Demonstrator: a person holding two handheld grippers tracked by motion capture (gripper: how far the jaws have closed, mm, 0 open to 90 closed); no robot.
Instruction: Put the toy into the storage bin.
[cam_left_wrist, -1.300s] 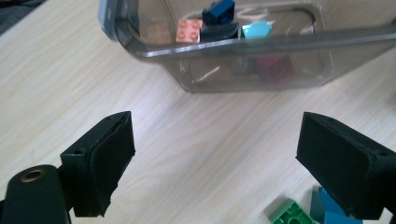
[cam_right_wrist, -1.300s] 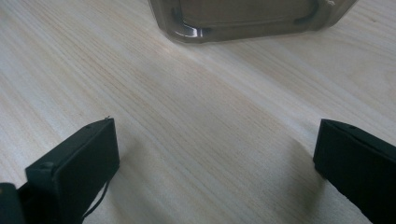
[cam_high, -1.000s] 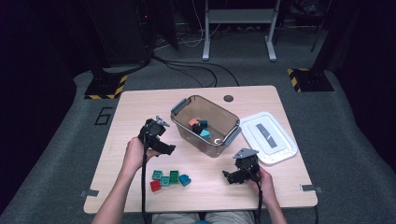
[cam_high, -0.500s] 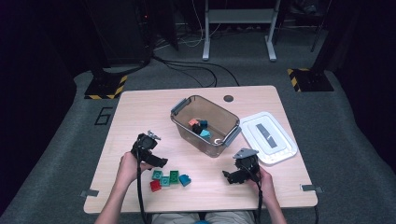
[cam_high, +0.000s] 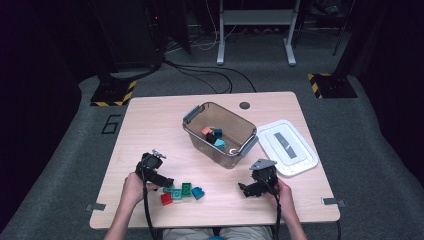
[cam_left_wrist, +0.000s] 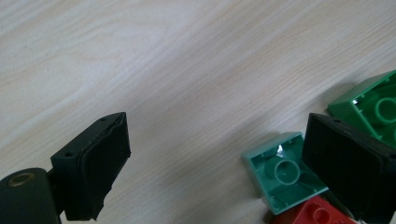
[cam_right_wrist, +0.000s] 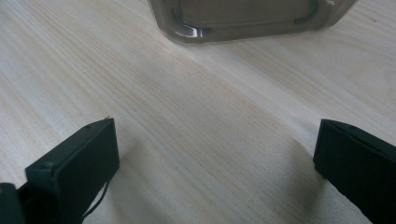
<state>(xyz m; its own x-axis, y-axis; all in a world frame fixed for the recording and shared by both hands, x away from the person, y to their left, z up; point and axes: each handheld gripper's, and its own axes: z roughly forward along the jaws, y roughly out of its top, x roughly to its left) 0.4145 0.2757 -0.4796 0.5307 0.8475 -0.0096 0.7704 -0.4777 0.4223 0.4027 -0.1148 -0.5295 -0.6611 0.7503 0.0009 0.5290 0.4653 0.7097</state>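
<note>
Wooden tabletop (cam_high: 150, 130): several blocks already lie in the bin (cam_high: 197, 131) at centre; four blocks (cam_high: 182, 190) are left at 7 o'clock. Left gripper (cam_high: 166, 183), fingers just opened wide, empty, beside them. Right gripper (cam_high: 246, 189) open, idle.

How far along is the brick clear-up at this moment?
Done: several bricks lie in the bin. In hand: the left gripper, jaws open and just widening, empty, is at the loose bricks. Left: those table bricks, and the lid lies beside the bin. The right gripper waits open.
</note>
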